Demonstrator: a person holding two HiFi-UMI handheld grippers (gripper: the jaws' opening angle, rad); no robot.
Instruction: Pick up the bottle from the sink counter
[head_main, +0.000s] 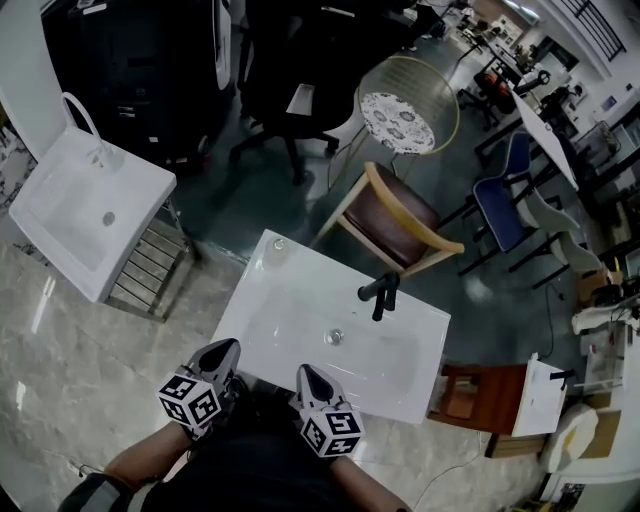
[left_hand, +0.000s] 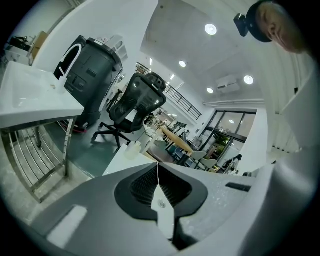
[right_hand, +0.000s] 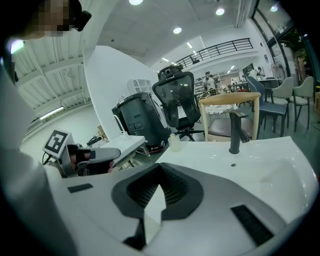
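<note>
Nothing is done yet: the bottle (head_main: 278, 245) stands untouched at the desk's (head_main: 412, 396) far left corner, while the left gripper (head_main: 226, 350) and right gripper (head_main: 306, 374) hover at its near edge, fingers closed and empty, with reach, grasp and lift all left.

Glossy white sink (head_main: 290, 295), matt black faucet (head_main: 380, 294)

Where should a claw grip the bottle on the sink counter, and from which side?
Around its body, below the narrow top, coming level from the person's side with the left claw. The bottle stands upright and alone at the counter's far left corner, well clear of the faucet.
</note>
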